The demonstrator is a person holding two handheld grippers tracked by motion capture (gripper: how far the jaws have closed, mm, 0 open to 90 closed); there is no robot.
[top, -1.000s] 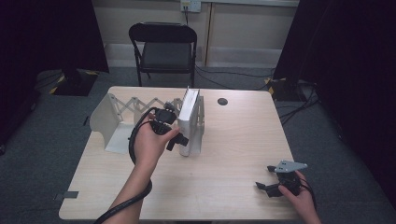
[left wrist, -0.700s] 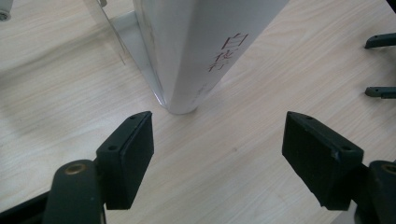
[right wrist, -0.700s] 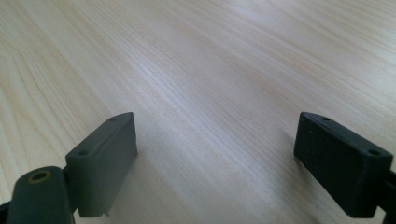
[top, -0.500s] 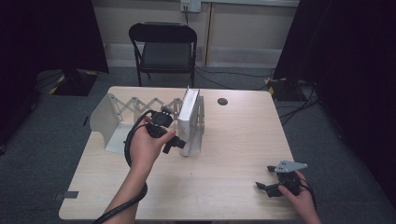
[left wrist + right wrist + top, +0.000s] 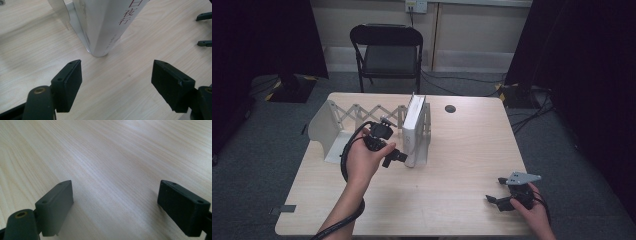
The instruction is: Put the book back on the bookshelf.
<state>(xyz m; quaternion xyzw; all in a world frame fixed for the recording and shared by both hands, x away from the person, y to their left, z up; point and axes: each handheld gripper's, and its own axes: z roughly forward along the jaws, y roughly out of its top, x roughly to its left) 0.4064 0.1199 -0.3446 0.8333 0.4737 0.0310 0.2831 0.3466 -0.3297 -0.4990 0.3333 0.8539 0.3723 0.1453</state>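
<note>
White-painted metal expanding book rack (image 5: 343,122) sits at table left. Left gripper (image 5: 395,157) at its right end, jaws parted, nothing between them. Thick white hardback book (image 5: 414,131) stands upright against the rack's right end plate, spine toward the person, long axis vertical; its spine foot (image 5: 100,51) lies dead ahead, just beyond the pads, apart. Right gripper (image 5: 499,201) released, well apart at the near right edge of the pale wooden table (image 5: 472,150). Left nearer.
</note>
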